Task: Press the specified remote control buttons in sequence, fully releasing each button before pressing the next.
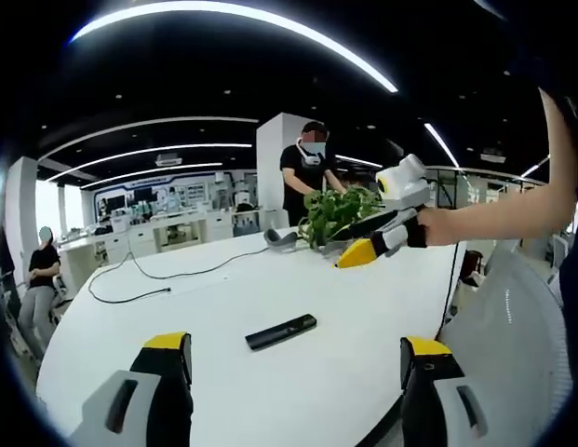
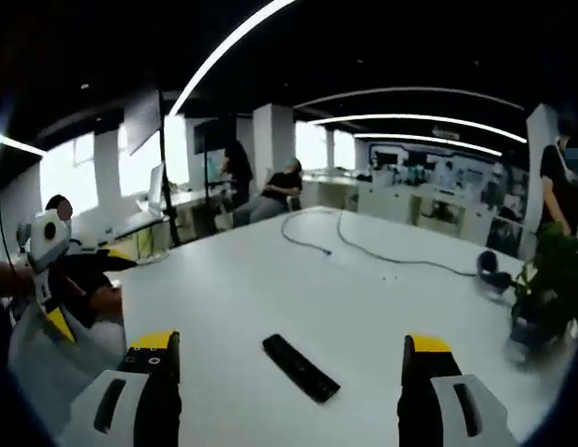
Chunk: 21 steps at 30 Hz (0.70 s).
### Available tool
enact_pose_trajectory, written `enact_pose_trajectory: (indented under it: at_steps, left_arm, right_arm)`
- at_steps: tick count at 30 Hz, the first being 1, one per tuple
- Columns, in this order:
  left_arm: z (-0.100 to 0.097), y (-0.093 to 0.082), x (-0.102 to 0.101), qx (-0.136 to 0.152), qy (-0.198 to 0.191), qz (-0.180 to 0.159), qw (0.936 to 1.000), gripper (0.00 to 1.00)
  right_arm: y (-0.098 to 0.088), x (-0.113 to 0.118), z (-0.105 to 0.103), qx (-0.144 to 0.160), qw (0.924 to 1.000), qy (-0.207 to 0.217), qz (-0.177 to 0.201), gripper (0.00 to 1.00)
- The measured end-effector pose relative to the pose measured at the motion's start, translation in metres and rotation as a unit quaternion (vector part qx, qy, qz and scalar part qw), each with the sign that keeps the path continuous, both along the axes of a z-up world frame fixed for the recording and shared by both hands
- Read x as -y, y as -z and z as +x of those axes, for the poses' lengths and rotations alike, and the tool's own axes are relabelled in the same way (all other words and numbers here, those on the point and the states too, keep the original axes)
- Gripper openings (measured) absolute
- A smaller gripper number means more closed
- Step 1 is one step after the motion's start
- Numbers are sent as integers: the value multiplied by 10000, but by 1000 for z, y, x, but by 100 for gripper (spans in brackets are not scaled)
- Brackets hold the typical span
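A slim black remote control lies flat on the white table, a short way ahead of my left gripper. That gripper's yellow-tipped jaws stand wide apart with nothing between them. My right gripper comes in from the right, held above the table's far side near a plant. In the right gripper view the remote lies just beyond my right gripper, which is open and empty. My left gripper hangs at the table's left edge, held by a hand.
A potted green plant and a grey headset stand at the table's far side. A black cable trails across the table. One person stands behind the plant, and others sit at desks around the office.
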State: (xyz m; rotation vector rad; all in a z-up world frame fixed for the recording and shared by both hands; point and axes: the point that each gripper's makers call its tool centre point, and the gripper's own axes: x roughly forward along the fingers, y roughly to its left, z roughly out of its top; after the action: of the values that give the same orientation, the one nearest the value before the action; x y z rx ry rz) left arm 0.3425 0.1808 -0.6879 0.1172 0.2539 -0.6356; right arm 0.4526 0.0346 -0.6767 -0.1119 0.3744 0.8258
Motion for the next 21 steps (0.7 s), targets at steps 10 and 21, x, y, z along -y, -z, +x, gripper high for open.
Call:
enact_pose_trajectory:
  at_steps: [10,21]
  left_arm:
    - [0,-4,-1,57,-6,-93,9999,97]
    - [-3,-3,3,132,85,67,9999,97]
  right_arm:
    - [-15,29,-41,232,9982,559,-25,99]
    - [-11,72,-75,149,9938,1097,112,99]
